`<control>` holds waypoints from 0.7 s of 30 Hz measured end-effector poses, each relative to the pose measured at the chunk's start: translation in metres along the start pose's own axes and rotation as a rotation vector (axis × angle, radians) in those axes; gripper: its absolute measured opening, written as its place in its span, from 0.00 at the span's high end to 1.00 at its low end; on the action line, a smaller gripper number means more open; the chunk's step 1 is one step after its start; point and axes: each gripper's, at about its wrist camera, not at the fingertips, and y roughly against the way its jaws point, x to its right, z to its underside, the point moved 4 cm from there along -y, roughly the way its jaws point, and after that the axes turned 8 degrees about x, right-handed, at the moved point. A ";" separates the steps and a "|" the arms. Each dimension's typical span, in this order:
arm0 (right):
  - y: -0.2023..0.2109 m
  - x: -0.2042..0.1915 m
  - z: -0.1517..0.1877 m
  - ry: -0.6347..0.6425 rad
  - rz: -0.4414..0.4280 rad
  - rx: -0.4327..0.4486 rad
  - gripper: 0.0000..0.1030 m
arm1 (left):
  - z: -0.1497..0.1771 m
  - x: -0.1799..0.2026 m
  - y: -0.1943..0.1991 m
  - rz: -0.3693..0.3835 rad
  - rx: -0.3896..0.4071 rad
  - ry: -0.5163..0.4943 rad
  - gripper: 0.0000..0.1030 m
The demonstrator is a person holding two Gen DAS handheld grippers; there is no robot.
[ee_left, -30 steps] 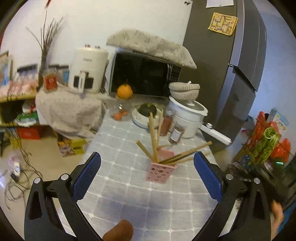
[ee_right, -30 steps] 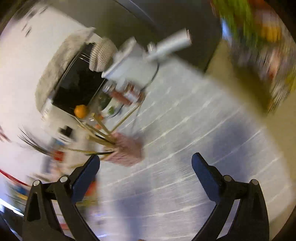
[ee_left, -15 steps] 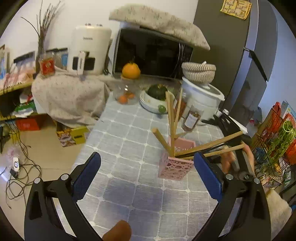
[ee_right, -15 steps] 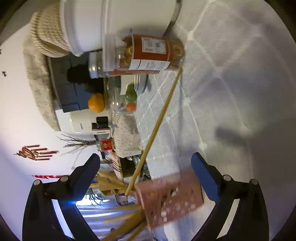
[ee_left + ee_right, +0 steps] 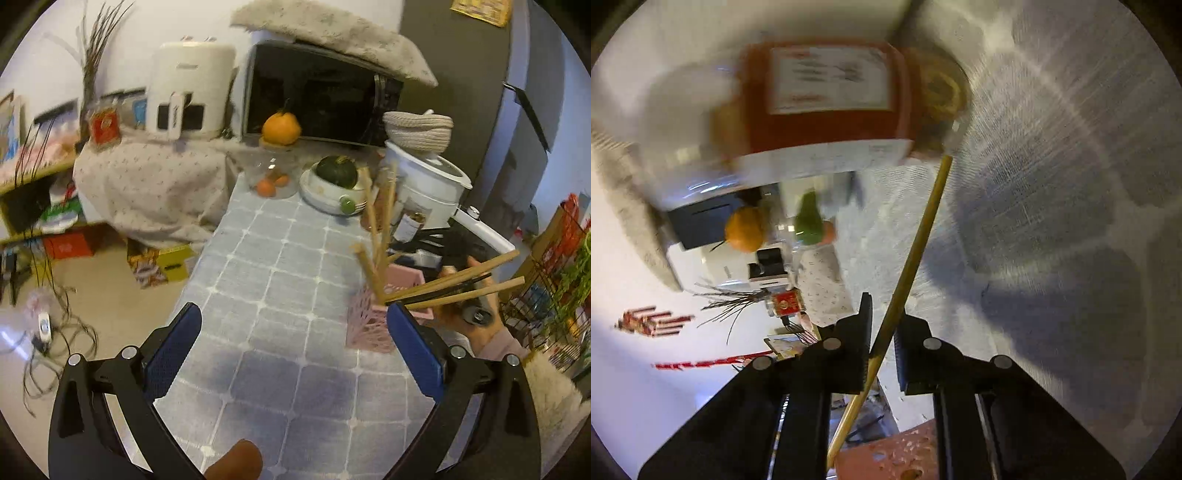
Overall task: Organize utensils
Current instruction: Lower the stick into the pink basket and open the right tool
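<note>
One thin, stiff, light chopstick (image 5: 916,243) is being pinched mid-shaft by the just-closing right gripper (image 5: 881,354) above the pink basket (image 5: 373,325) near the tabletop's (image 5: 280,280) right edge; left gripper (image 5: 293,325) is hovering open, empty.

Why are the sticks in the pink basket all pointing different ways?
The wooden chopsticks look messy: some stand up in the pink basket and others splay sideways over its edge. The right gripper has just closed on one chopstick. The left gripper is open.

Microwave (image 5: 325,99), air fryer (image 5: 190,96), rice cooker (image 5: 430,188), orange (image 5: 281,128).
</note>
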 end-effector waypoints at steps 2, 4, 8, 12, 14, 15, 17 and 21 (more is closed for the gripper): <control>0.022 -0.016 0.006 0.057 -0.040 0.049 0.92 | 0.000 -0.009 0.004 0.015 -0.014 0.048 0.07; 0.050 -0.040 0.011 0.131 -0.075 0.107 0.94 | -0.002 -0.014 0.012 0.030 -0.009 0.075 0.07; 0.117 -0.097 0.035 0.316 -0.057 0.240 0.94 | -0.008 -0.011 0.038 0.017 0.062 0.042 0.07; 0.184 -0.170 0.072 0.515 -0.051 0.433 0.94 | -0.013 -0.007 0.055 0.038 0.092 0.042 0.07; 0.202 -0.202 0.098 0.611 -0.015 0.491 0.94 | -0.016 -0.008 0.061 0.049 0.099 0.054 0.07; 0.208 -0.213 0.112 0.665 0.017 0.516 0.94 | -0.018 -0.010 0.064 0.051 0.106 0.061 0.07; 0.215 -0.235 0.148 0.809 0.133 0.580 0.94 | -0.020 -0.014 0.067 0.054 0.112 0.078 0.07; 0.192 -0.250 0.208 1.017 0.280 0.643 0.94 | -0.023 -0.025 0.068 0.068 0.098 0.121 0.07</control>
